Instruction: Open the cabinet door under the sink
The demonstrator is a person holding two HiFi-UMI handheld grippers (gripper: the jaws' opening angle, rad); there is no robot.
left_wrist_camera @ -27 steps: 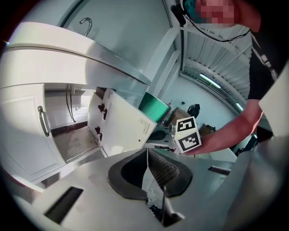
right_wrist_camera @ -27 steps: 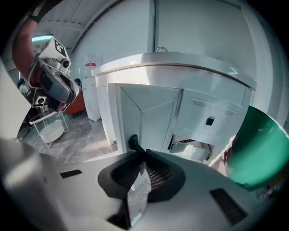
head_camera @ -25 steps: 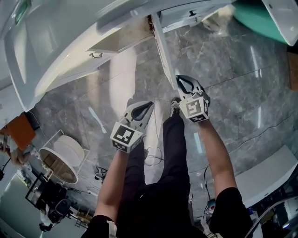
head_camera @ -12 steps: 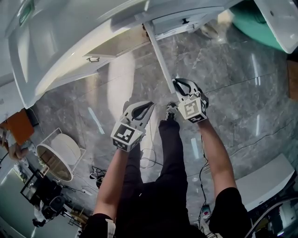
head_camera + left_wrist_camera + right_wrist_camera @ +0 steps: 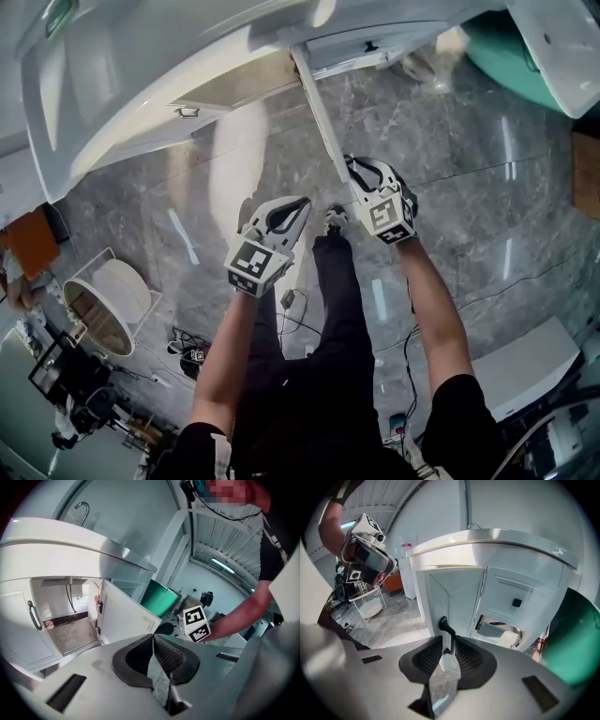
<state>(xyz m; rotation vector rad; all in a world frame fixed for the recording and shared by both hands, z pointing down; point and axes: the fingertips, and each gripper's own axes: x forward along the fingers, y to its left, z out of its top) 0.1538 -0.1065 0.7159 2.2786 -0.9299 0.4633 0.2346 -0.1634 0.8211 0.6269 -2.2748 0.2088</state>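
Observation:
The white cabinet door (image 5: 319, 112) under the sink counter (image 5: 141, 84) stands open, swung out edge-on toward me. My right gripper (image 5: 354, 169) is at the door's free edge. In the right gripper view this gripper (image 5: 447, 641) is shut on the dark door handle (image 5: 444, 625). My left gripper (image 5: 298, 208) hovers to the left of the door, shut and holding nothing. The left gripper view shows the same gripper (image 5: 152, 637), the open door (image 5: 124, 620) and the bare cabinet inside (image 5: 70, 625) with pipes.
The neighbouring left cabinet door (image 5: 18, 620) is closed, with a bar handle (image 5: 33, 616). A green bin (image 5: 502, 47) stands to the right of the cabinet. A wire rack with a white round thing (image 5: 103, 309) sits at the left on the grey marble floor (image 5: 469, 206). My legs stand below the door.
Little differs: the right gripper stays shut on the handle and the door keeps about the same angle. The left gripper has drifted slightly right and down.

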